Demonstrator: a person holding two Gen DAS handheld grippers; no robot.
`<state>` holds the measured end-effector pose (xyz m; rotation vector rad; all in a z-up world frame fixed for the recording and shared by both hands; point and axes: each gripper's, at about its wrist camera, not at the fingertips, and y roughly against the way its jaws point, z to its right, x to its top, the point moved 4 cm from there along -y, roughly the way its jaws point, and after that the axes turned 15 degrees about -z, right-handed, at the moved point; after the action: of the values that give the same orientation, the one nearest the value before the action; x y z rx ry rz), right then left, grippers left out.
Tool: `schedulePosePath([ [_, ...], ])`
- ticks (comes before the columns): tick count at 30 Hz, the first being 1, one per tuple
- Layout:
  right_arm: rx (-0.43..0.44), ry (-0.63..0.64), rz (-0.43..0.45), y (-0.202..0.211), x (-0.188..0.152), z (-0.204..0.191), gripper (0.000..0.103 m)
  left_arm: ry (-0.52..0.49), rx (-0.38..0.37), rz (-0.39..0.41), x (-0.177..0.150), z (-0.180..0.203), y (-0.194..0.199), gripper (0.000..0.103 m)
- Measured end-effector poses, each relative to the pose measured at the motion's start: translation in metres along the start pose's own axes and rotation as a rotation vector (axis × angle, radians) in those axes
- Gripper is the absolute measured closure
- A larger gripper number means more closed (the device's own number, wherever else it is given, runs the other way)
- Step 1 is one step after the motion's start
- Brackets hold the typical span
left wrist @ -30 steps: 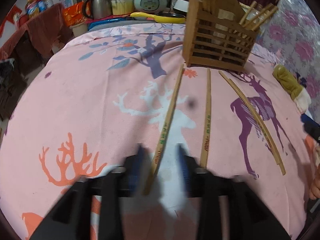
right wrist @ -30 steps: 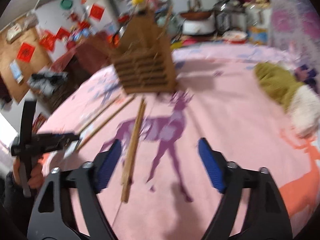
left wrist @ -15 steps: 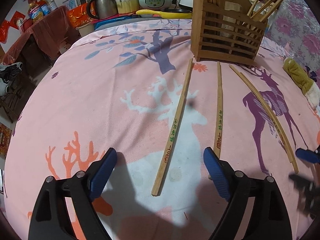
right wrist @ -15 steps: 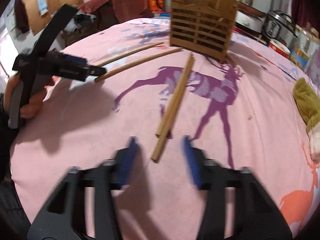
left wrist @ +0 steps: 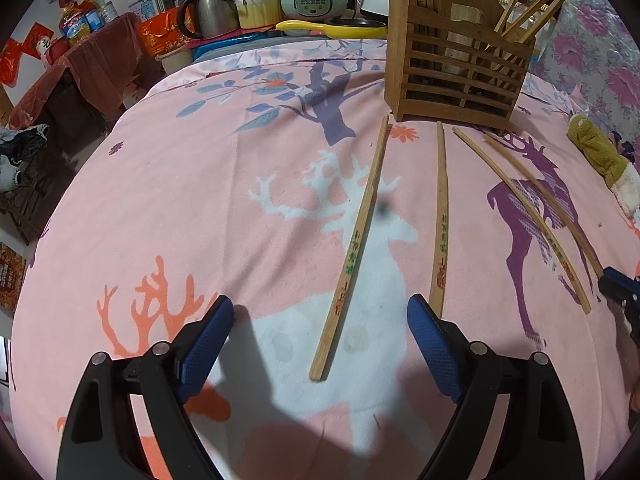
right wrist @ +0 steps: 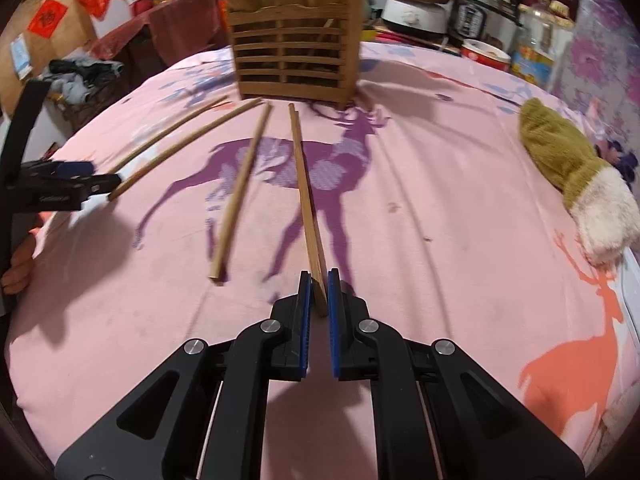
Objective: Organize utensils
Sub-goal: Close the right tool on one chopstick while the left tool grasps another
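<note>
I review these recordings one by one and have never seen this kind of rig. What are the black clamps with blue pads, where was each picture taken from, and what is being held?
No robot here: a person holds a two-finger clamp in each hand, with a camera on each looking along its fingers. The left wrist view shows the left gripper open and empty above a pink deer-print cloth, a loose chopstick lying between its fingers. The right wrist view shows the right gripper shut on the near end of another chopstick. Another loose one lies to its left. At the back stands a slatted wooden holder with some sticks in it. A plush mitten lies at the right.
</note>
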<state>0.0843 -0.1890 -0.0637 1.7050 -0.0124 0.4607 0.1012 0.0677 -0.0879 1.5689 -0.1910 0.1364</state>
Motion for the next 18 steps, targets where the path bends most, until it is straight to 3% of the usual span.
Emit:
schedulePosePath([
  [6, 0.030, -0.027, 0.011, 0.004, -0.006, 0.009, 0.091, -0.006, -0.034, 0.007, -0.016, -0.005, 0.007, 0.016],
  [9, 0.056, -0.036, 0.015, 0.004, -0.005, 0.010, 0.083, 0.007, -0.061, 0.010, -0.016, -0.008, 0.009, 0.018],
  [11, 0.045, -0.037, 0.028, 0.007, -0.004, 0.009, 0.069, 0.002, -0.057, 0.010, -0.017, -0.007, 0.009, 0.025],
  [13, 0.039, -0.042, 0.046, 0.011, -0.004, 0.010, 0.062, -0.022, -0.045, 0.015, -0.018, -0.002, 0.010, 0.031],
  [18, 0.079, -0.081, 0.078, 0.018, -0.003, 0.018, 0.060, -0.084, -0.029, 0.031, -0.022, 0.010, 0.011, 0.050],
])
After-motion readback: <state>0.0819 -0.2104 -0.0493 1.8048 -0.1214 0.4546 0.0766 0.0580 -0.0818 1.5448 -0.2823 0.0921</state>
